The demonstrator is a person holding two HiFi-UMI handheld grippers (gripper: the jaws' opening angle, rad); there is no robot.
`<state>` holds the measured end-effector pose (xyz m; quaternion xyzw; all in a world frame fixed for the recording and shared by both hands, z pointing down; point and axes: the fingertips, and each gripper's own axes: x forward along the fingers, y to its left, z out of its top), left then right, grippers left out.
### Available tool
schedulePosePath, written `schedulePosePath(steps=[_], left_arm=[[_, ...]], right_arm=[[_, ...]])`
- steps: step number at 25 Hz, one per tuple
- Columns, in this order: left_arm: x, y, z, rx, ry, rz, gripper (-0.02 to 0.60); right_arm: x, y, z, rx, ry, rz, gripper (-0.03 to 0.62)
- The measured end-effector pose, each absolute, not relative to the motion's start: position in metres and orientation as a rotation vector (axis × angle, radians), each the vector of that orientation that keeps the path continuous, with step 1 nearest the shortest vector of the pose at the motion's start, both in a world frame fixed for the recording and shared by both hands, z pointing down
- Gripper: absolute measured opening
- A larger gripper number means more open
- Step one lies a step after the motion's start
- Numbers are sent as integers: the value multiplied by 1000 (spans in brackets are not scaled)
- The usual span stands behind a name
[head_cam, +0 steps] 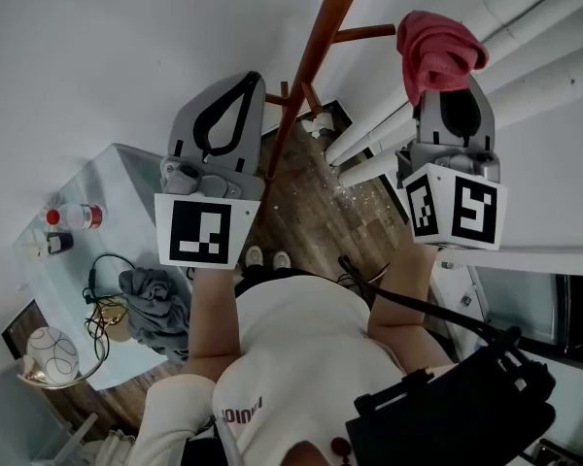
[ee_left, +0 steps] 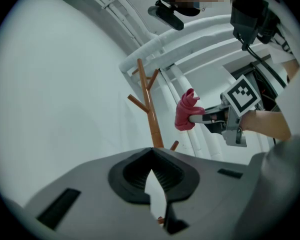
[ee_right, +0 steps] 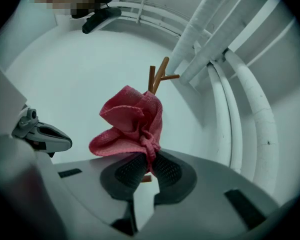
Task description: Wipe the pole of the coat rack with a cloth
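Cloth (ee_right: 132, 124), red, bunched in right gripper (ee_right: 149, 165)

Light: soft, even brightness is shining everywhere.
Edges: both gripper views are bending and darkening at corners.

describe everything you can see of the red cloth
The cloth is a pinkish-red, woven-looking rag, bunched into loose folds. One gathered part is pinched between the shut jaws of the right gripper, and the rest billows out beyond the jaw tips. It is held in the air to the right of the coat rack pole, with white pipes behind; the left gripper view shows a gap between it and the pole. Only the gripper appears to touch it.
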<state>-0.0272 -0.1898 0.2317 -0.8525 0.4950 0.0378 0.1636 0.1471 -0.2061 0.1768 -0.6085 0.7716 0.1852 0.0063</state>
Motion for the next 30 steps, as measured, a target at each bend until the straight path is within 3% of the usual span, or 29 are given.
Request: schedulePosePath(steps=[11, 30], left_arm=[[-28, -187, 229, -2422, 1419, 112, 12], [-31, -185, 228, -2427, 1437, 132, 12]], right_arm=[[134, -195, 167, -1900, 2389, 814, 46], [128, -190, 165, -1865, 2398, 832, 46]])
